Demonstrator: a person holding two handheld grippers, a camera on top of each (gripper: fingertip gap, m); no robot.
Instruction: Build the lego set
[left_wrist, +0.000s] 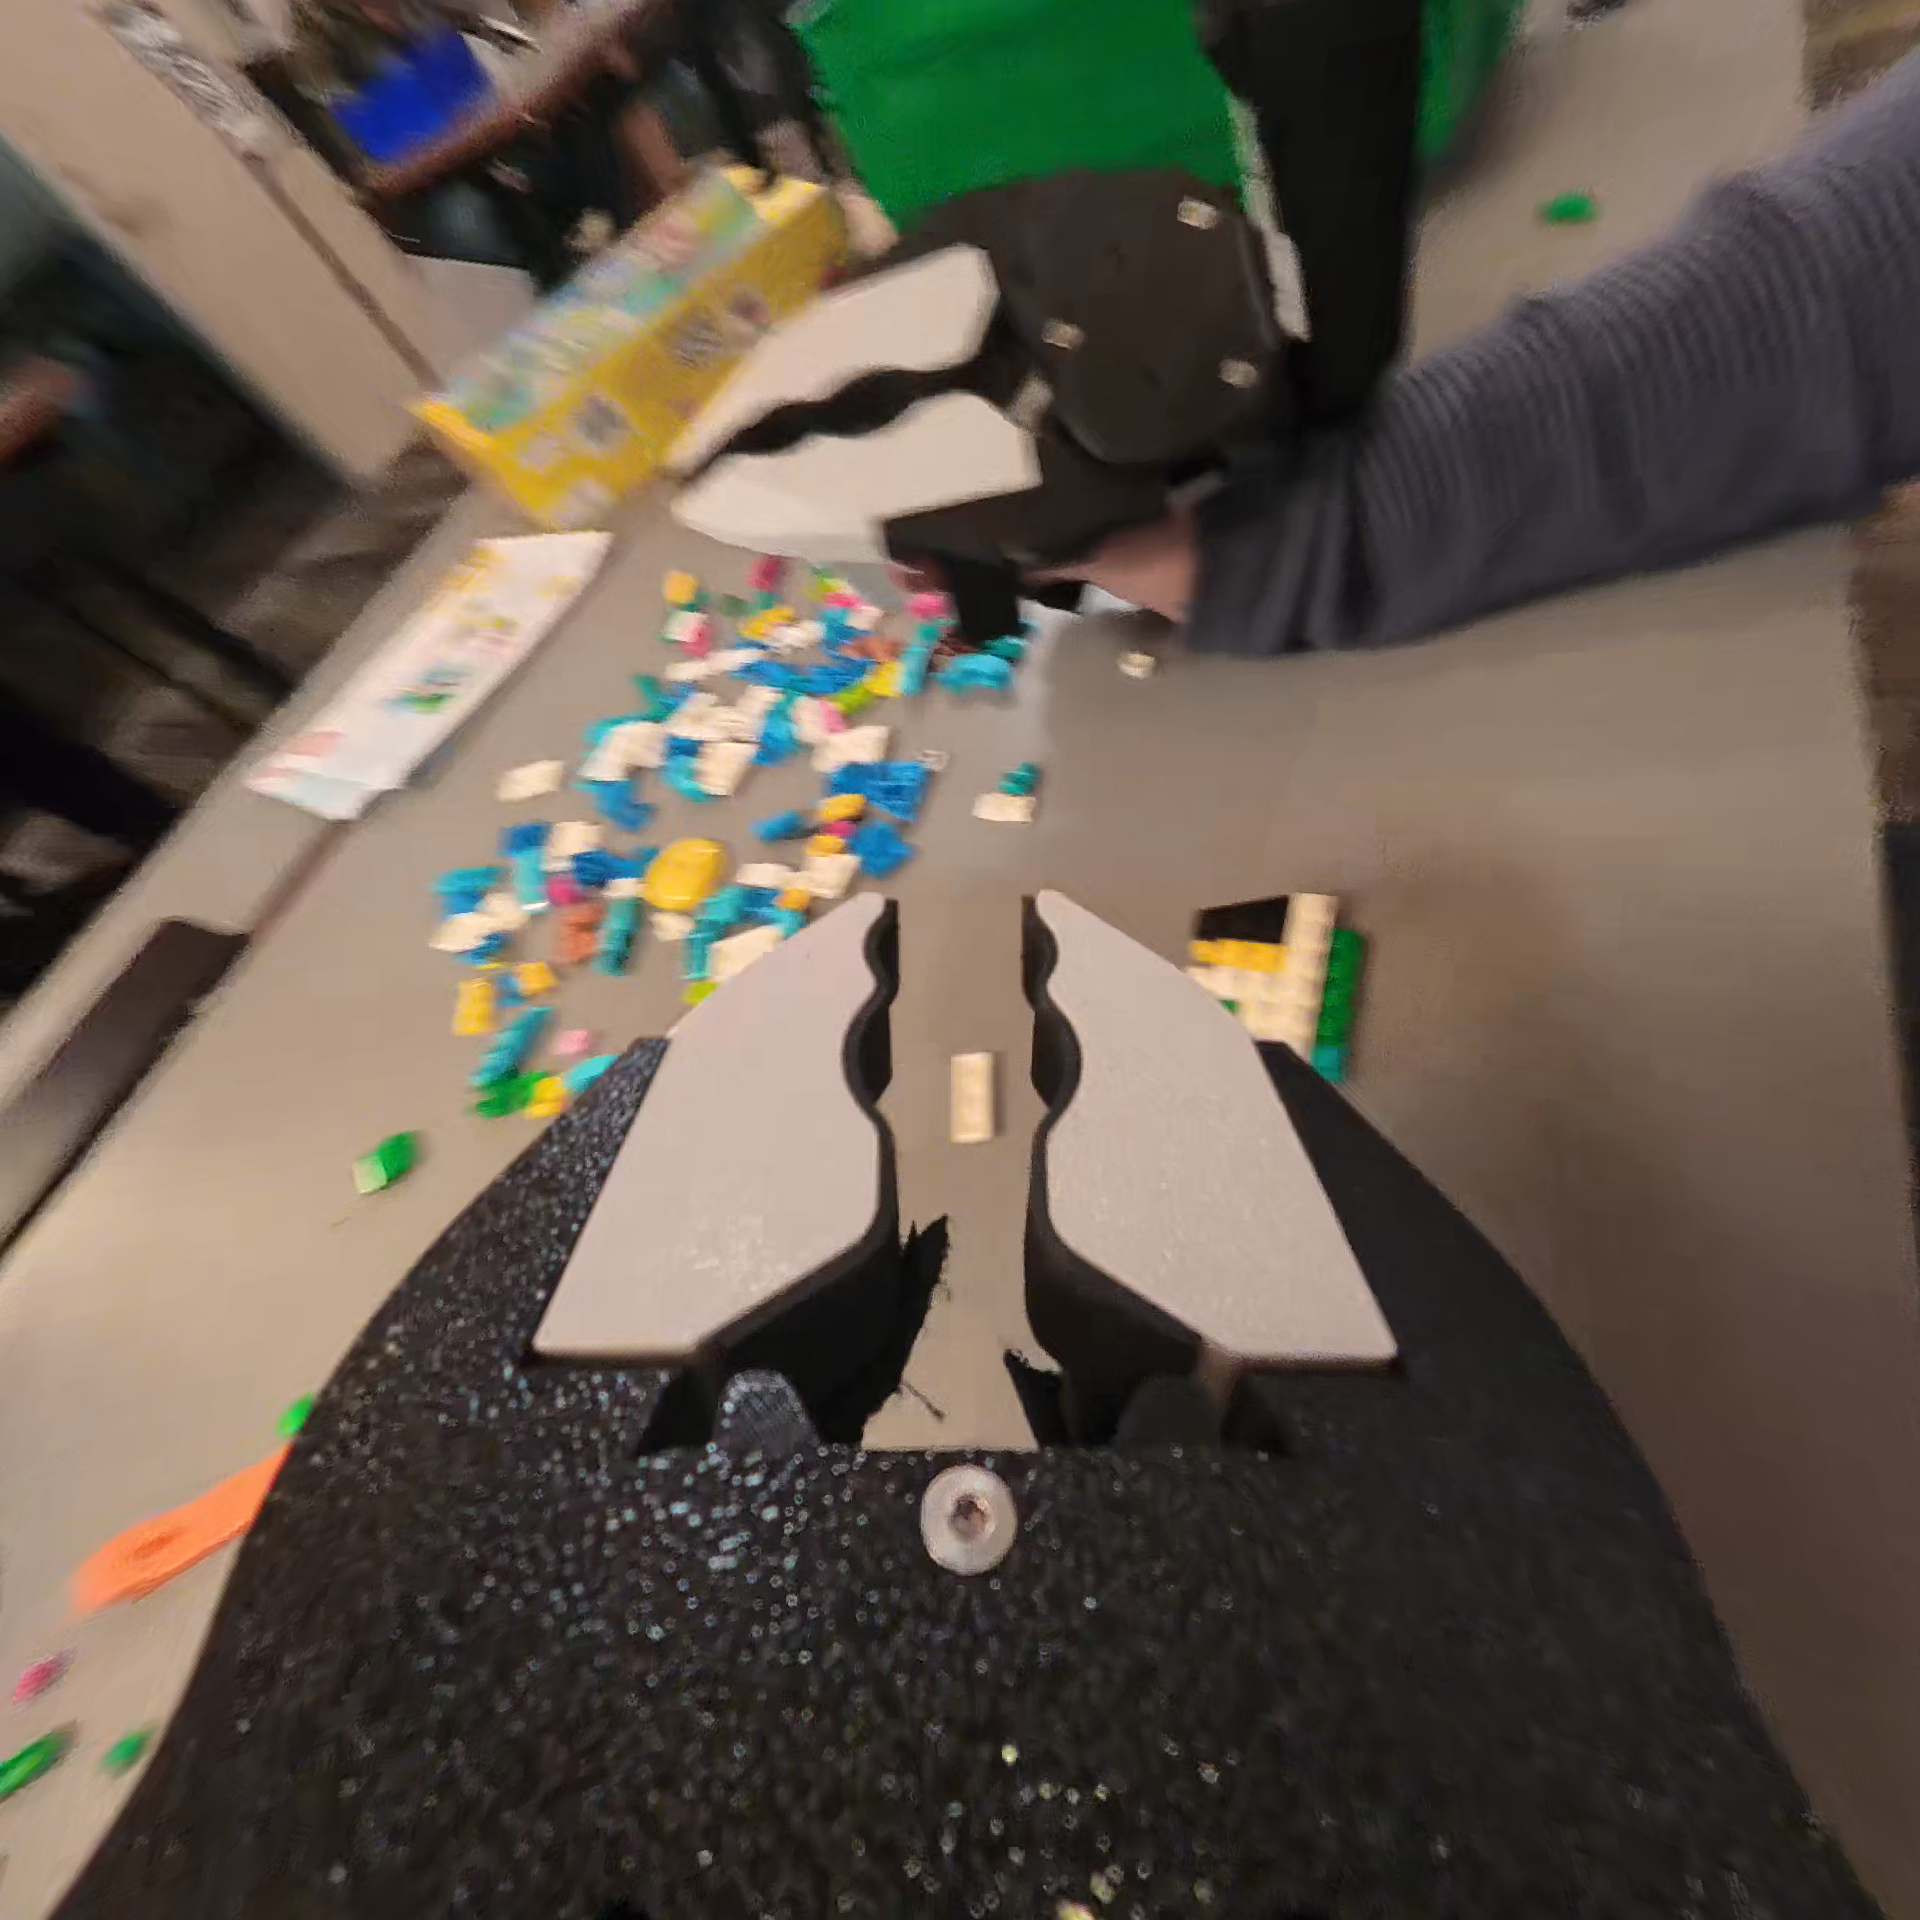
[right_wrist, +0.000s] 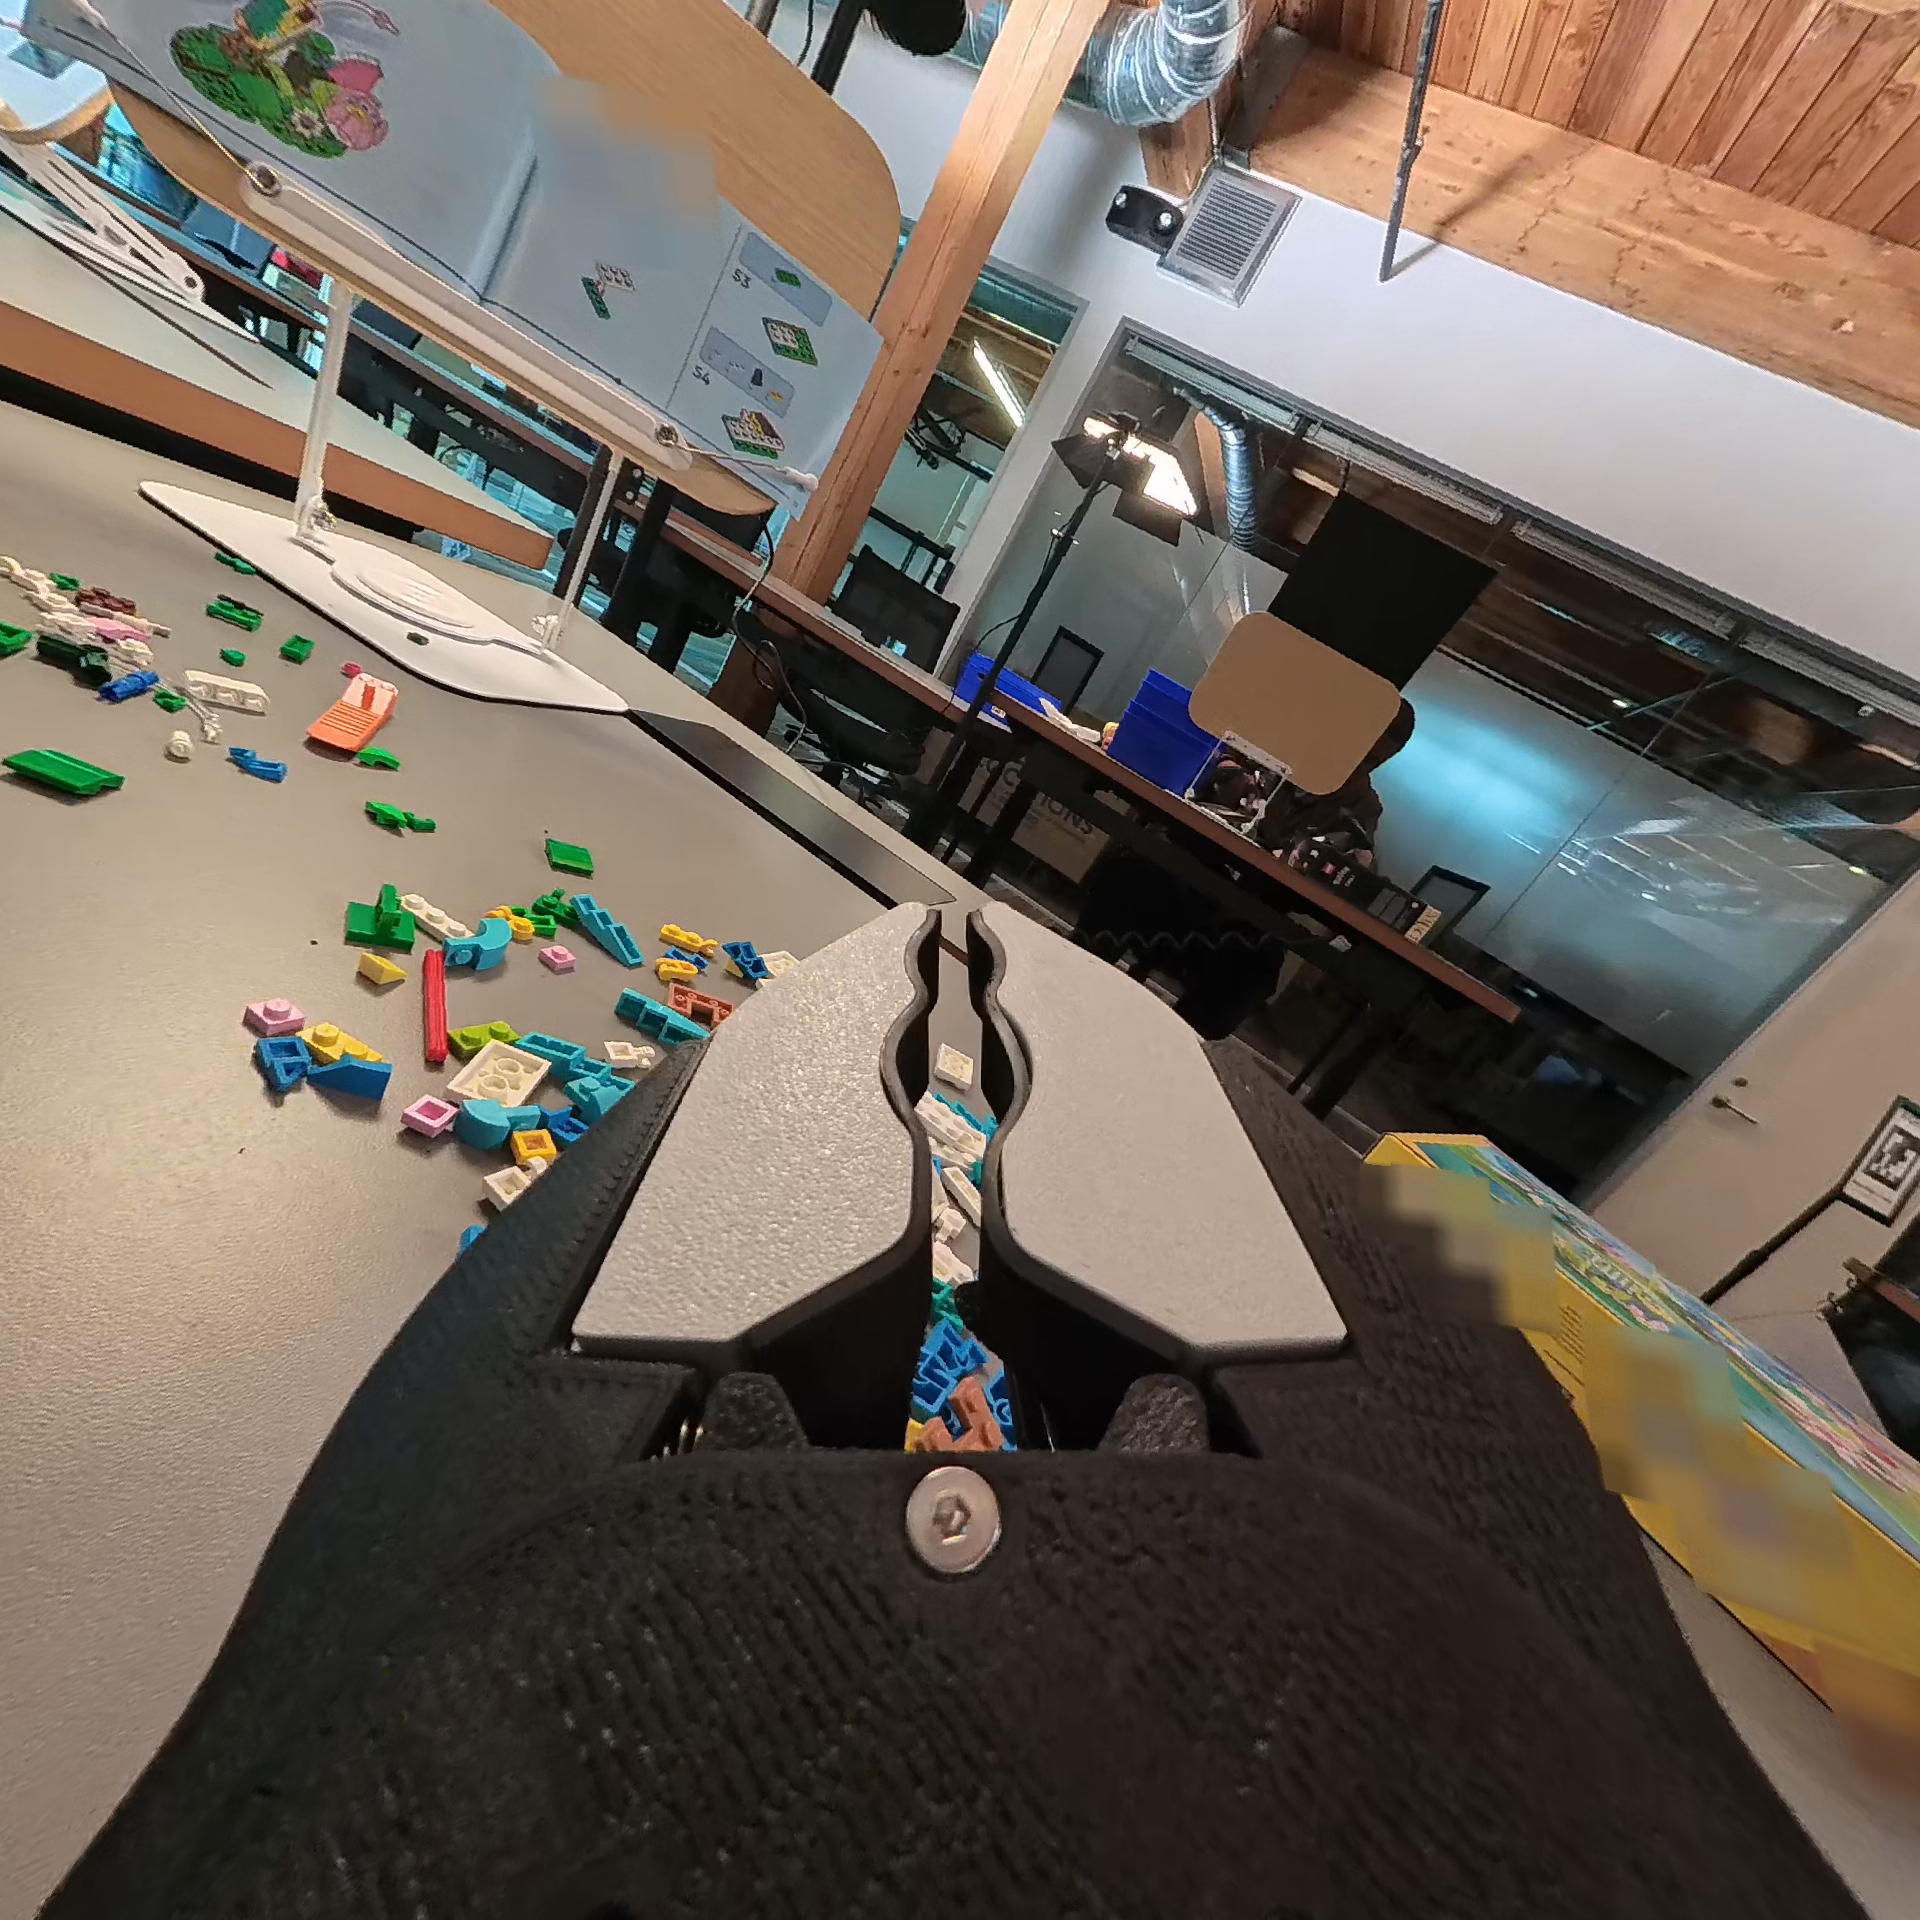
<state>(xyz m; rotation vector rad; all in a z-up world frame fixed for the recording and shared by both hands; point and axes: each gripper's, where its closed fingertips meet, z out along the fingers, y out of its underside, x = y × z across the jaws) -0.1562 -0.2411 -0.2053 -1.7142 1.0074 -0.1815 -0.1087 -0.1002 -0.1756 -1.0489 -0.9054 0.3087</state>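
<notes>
My left gripper (left_wrist: 961, 914) is open and empty, low over the grey table (left_wrist: 1455, 1039). A small white plate brick (left_wrist: 974, 1096) lies on the table between its fingers. A partly built block (left_wrist: 1283, 977) of white, yellow, black and green bricks sits just right of them. Loose bricks (left_wrist: 748, 779) are scattered beyond, and in the right wrist view (right_wrist: 499, 1049). My right gripper (right_wrist: 954, 920) is closed to a narrow slit, with nothing seen between the tips. It hovers over the far end of the pile in the left wrist view (left_wrist: 691, 483).
A yellow set box (left_wrist: 644, 343) lies past the pile and at the right in the right wrist view (right_wrist: 1662, 1403). An instruction booklet (left_wrist: 436, 675) lies at the left. Open instructions sit on a white stand (right_wrist: 416, 603). An orange brick separator (right_wrist: 353, 712) lies near it.
</notes>
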